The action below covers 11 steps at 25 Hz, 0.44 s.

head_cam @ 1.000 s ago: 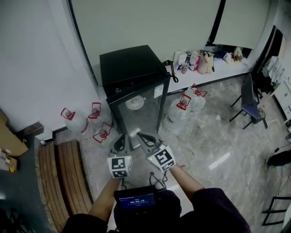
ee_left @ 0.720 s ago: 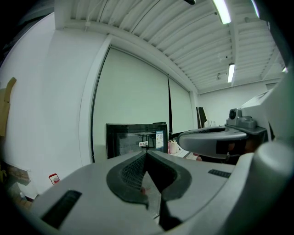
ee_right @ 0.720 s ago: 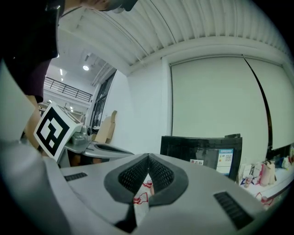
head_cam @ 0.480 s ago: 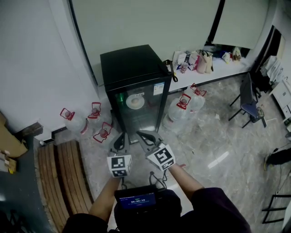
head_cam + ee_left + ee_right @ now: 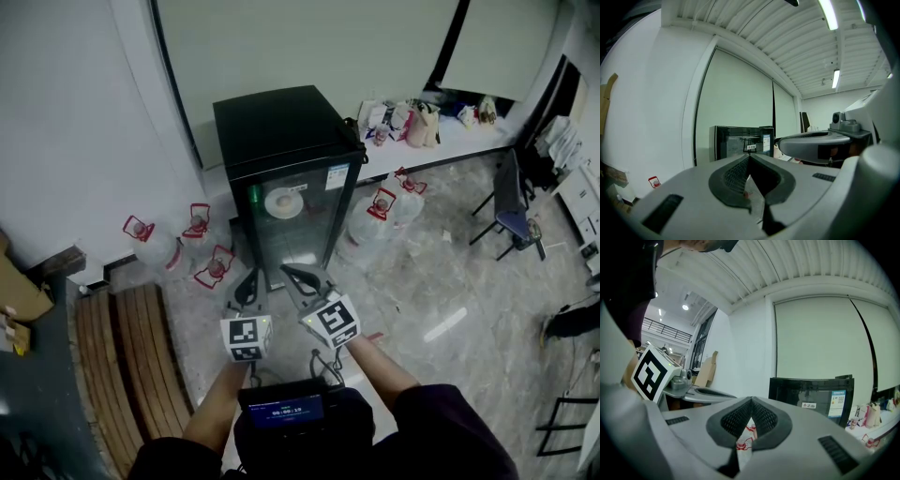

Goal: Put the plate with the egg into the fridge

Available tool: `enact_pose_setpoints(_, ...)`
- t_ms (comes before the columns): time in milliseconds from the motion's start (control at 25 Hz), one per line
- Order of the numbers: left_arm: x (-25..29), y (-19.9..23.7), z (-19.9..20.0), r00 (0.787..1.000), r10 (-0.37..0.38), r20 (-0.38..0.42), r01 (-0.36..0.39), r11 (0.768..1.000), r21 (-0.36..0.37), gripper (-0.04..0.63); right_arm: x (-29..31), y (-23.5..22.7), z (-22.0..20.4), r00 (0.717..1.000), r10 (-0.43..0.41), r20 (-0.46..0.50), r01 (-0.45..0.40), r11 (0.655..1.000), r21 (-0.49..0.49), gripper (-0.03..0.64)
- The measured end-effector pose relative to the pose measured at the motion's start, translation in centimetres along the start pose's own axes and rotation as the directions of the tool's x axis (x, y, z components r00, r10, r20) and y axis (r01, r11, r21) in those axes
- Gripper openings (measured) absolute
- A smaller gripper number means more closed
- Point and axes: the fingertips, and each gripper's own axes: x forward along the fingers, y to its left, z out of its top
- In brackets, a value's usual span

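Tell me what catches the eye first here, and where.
A black fridge stands at centre, and a white plate shows high up through its glass door. Red-handled water jugs crowd the floor on both sides of it. In front hover the left gripper and right gripper, jaws shut and empty.

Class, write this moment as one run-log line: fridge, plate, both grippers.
fridge: glass door shut | plate: inside, behind glass | left gripper: jaws shut, empty | right gripper: jaws shut, empty
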Motion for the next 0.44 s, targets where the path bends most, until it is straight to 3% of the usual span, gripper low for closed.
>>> enact_pose_setpoints(440,-0.5,5.4,0.2,0.999,-0.043,0.012,0.043,0.999,-0.011,0.009,5.2,1.8,-0.3,0.998,-0.043,-0.05,0.044,0.999,0.029,0.006)
